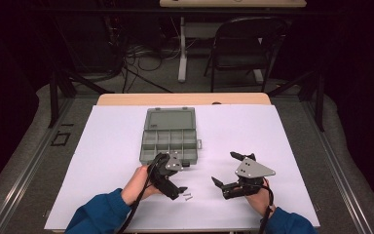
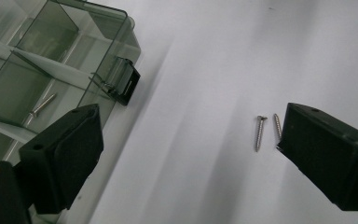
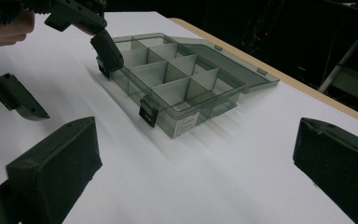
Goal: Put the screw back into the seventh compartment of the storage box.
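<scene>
White paper covers the bench, dark floor all round. Two screws lie near its front edge, just beside the left gripper, fingers spread. Right gripper hovers spread over bare paper beside the open organiser box.

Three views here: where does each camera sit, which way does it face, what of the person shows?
High view: above the table's near edge, looking forward and down; both forearms, left gripper and right gripper show.
Left gripper view: on that gripper, facing two screws; own jaws wide.
Right gripper view: on that gripper, facing the organizer box; own jaws wide.
Shared: the box appears in all three.
</scene>
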`<move>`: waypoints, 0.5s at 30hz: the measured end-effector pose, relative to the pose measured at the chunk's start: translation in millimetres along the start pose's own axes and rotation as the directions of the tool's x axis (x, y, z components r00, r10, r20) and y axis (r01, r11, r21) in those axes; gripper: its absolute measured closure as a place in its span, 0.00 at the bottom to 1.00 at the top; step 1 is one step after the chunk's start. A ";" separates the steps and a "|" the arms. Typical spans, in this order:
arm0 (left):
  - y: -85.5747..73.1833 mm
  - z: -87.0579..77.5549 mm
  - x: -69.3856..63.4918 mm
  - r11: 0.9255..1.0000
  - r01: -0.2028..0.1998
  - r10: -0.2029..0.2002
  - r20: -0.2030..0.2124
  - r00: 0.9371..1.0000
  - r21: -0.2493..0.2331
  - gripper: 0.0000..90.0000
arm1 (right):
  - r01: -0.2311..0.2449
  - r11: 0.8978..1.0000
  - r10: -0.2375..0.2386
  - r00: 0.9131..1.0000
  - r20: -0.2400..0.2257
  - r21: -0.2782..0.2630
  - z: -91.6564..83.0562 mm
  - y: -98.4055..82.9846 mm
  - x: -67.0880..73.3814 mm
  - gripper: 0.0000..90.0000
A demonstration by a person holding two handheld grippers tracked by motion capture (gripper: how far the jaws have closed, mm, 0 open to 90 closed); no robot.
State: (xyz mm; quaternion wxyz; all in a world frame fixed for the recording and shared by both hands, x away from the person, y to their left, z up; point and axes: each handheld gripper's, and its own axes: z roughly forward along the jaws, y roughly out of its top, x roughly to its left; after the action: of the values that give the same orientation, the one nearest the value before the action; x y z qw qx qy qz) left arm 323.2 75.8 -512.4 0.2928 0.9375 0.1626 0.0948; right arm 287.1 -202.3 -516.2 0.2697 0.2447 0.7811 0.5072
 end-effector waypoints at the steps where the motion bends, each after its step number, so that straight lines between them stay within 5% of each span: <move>1: -0.1 0.8 -0.6 1.000 0.000 0.000 0.004 1.000 0.001 0.08 | -0.001 1.000 0.001 1.000 -0.001 -0.001 -0.2 0.1 0.1 0.00; 7: -0.2 7.4 -5.7 1.000 -0.014 0.013 0.033 0.999 0.021 0.10 | 0.001 1.000 -0.001 1.000 -0.001 0.000 -0.4 0.3 0.4 0.00; 15: -1.2 15.1 -12.1 0.998 -0.048 0.044 0.086 0.995 0.046 0.33 | 0.000 1.000 0.000 1.000 0.000 0.005 0.2 0.1 0.6 0.00</move>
State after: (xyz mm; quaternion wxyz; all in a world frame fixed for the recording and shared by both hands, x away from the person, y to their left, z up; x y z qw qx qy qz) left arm 315.8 64.5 -526.4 0.2744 0.9509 0.1307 0.0577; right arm 286.8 -201.7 -516.3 0.2692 0.2454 0.7822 0.5054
